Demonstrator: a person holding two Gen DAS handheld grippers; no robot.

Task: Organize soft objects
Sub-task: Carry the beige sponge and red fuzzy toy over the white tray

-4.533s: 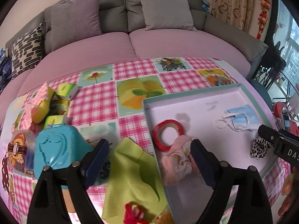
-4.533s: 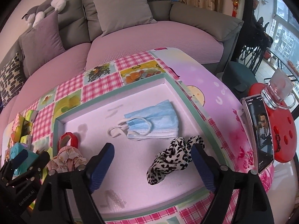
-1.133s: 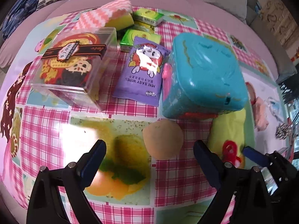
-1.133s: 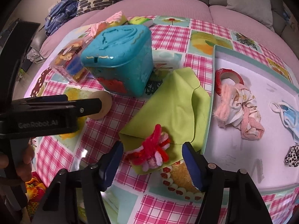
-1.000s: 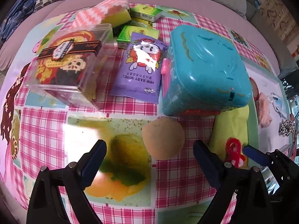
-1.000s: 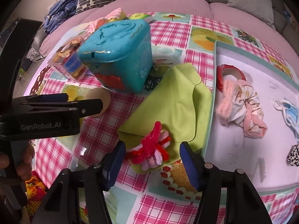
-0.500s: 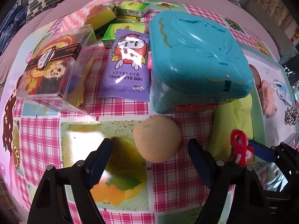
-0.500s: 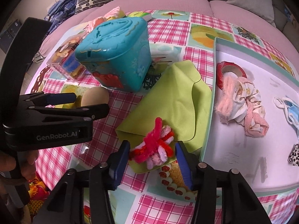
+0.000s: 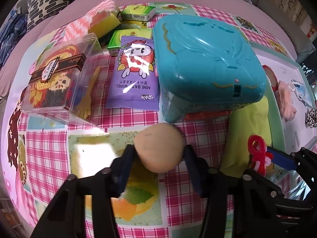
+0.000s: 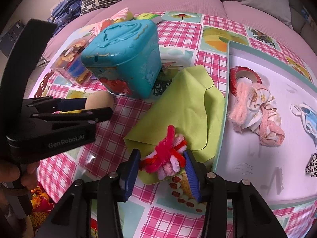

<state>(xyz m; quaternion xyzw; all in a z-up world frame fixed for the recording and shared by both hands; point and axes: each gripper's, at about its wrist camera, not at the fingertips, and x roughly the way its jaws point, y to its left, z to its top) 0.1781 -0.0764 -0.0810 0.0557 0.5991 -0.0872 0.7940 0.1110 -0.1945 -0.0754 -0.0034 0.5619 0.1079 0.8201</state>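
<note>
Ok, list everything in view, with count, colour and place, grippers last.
sponge ball: 1, tan, between left fingers
pipe-cleaner bundle: 1, red-pink-white, between right fingers, on cloth
cloth: 1, lime, beside tray
tin: 1, teal, table centre
wipes pack: 1, purple, beside tin
clear box: 1, transparent, far side of the wipes pack from the tin
tray: 1, white, mint rim; holds tape roll, pink scrunchie, blue mask
left gripper: just closing on ball
right gripper: just closing on bundle

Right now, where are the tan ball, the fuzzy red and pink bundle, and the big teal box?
tan ball (image 9: pixel 159 148), left wrist view, middle of its rounded front.
fuzzy red and pink bundle (image 10: pixel 165 155), right wrist view, its tangled centre.
teal box (image 9: pixel 206 57), left wrist view, middle of lid.
</note>
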